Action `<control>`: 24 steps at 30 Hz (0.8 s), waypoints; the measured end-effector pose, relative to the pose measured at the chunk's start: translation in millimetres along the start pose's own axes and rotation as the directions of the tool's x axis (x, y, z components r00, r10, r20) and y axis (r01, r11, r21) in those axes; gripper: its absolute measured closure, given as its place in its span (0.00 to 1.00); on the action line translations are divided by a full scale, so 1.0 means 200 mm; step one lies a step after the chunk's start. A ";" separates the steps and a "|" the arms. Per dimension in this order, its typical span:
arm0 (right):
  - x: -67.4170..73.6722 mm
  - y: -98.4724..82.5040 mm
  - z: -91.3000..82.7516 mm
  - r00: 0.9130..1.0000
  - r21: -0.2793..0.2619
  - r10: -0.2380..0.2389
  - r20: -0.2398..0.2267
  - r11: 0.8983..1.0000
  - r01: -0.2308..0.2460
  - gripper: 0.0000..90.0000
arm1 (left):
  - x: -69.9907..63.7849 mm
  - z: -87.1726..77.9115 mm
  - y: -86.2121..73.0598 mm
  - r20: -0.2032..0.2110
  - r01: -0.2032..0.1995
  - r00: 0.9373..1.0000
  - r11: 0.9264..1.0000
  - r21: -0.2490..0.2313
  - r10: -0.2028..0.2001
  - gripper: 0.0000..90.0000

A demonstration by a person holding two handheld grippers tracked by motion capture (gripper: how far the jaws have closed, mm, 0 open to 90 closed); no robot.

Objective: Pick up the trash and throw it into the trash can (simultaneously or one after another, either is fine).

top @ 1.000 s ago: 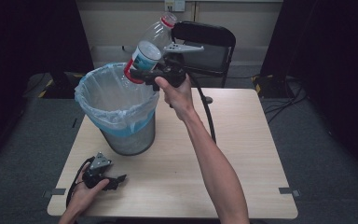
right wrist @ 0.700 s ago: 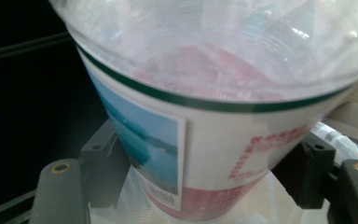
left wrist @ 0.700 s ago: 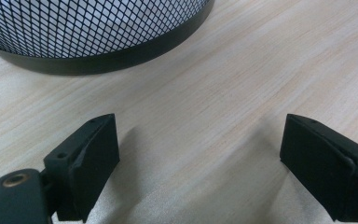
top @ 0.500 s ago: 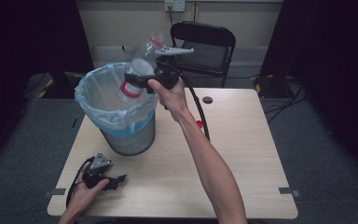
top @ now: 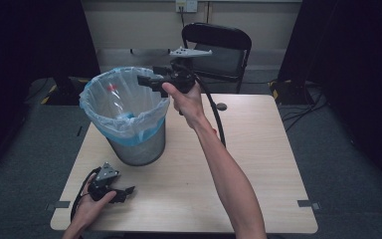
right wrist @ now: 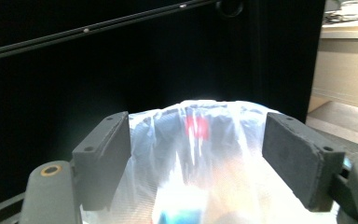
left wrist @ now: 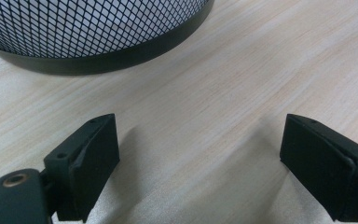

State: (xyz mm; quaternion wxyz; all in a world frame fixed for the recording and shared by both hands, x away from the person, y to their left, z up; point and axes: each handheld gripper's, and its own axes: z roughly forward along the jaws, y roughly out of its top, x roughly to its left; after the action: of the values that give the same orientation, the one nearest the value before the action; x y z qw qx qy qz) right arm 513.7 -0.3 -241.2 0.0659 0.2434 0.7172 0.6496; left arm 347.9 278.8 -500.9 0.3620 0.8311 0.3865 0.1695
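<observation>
Black tongs (top: 146, 82) hover above a black mesh bin (top: 142, 149) lined with a clear, blue-tinted bag (top: 99, 107); a red-capped bottle (top: 112, 89) lies inside; the tabletop (top: 258, 149) is pale woodgrain

dim room, overexposed blurry liner (right wrist: 205, 154)

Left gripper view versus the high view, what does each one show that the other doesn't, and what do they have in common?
Left gripper view alone: the bin's black wire mesh up close, its dark base ring on the wood, and the left gripper's jaws wide apart with nothing between them.

High view alone: the blue-tinted bag lining the bin with a plastic bottle inside, the right gripper held at the rim, its jaws open and empty, and a black chair behind.

Both: the bin, the left gripper and the light wooden table.
</observation>
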 end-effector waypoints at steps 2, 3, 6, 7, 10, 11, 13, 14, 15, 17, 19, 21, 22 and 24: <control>-0.01 0.00 -0.01 1.000 -0.002 0.002 0.004 1.000 -0.002 0.26 | 0.00 0.00 0.00 0.000 0.001 1.000 1.000 0.000 -0.001 0.12; -0.02 0.00 -0.02 1.000 -0.003 0.003 0.014 1.000 -0.003 0.26 | 0.00 0.00 0.00 0.000 0.000 1.000 1.000 0.000 0.000 0.12; -0.04 -0.01 -0.06 0.999 -0.002 0.010 0.032 1.000 -0.010 0.27 | 0.00 0.00 0.00 0.000 0.000 1.000 1.000 0.000 0.000 0.12; -0.05 -0.01 -0.07 0.999 -0.001 0.011 0.034 1.000 -0.011 0.27 | 0.00 0.00 0.00 0.000 0.000 1.000 1.000 0.000 0.000 0.12; -0.07 -0.01 -0.10 0.998 -0.007 0.014 0.055 1.000 -0.014 0.27 | 0.00 0.00 0.00 0.001 0.000 1.000 1.000 0.000 0.000 0.12; -0.07 -0.01 -0.10 0.998 -0.007 0.014 0.055 1.000 -0.014 0.27 | 0.00 0.00 0.00 0.000 0.000 1.000 1.000 0.000 0.000 0.12; -0.09 -0.01 -0.12 0.998 -0.010 0.016 0.068 1.000 -0.015 0.27 | 0.00 0.00 0.00 0.000 0.000 1.000 1.000 0.000 0.000 0.12; -0.10 -0.01 -0.13 0.997 -0.008 0.016 0.077 1.000 -0.015 0.27 | 0.00 0.00 0.00 0.000 0.000 1.000 1.000 0.000 0.000 0.12; -0.10 -0.02 -0.14 0.996 -0.008 0.016 0.084 1.000 -0.016 0.27 | 0.00 0.00 0.00 0.000 0.000 1.000 1.000 0.000 0.000 0.12; -0.12 -0.02 -0.16 0.995 -0.011 0.014 0.103 1.000 -0.013 0.30 | 0.00 0.00 0.00 0.000 0.000 1.000 1.000 0.000 0.000 0.12; -0.13 -0.03 -0.18 0.993 -0.009 0.012 0.118 1.000 -0.011 0.30 | 0.00 0.00 0.00 0.000 0.001 1.000 1.000 -0.001 -0.001 0.12; -0.15 -0.04 -0.20 0.990 0.000 0.009 0.140 1.000 -0.009 0.30 | 0.00 0.00 0.00 0.000 0.001 1.000 1.000 0.000 -0.001 0.12; -0.16 -0.06 -0.22 0.988 -0.005 0.014 0.152 1.000 -0.014 0.30 | 0.00 0.00 0.00 0.000 0.000 1.000 1.000 0.000 0.000 0.12; -0.17 -0.06 -0.23 0.987 -0.004 0.016 0.158 1.000 -0.016 0.29 | 0.00 0.00 0.00 0.001 0.000 1.000 1.000 0.000 0.000 0.12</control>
State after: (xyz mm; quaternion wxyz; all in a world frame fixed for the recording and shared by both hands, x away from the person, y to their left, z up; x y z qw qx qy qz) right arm 520.9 -57.4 -253.9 0.1175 0.2998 0.7070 0.6297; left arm 347.9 278.8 -500.9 0.3623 0.8311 0.3864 0.1693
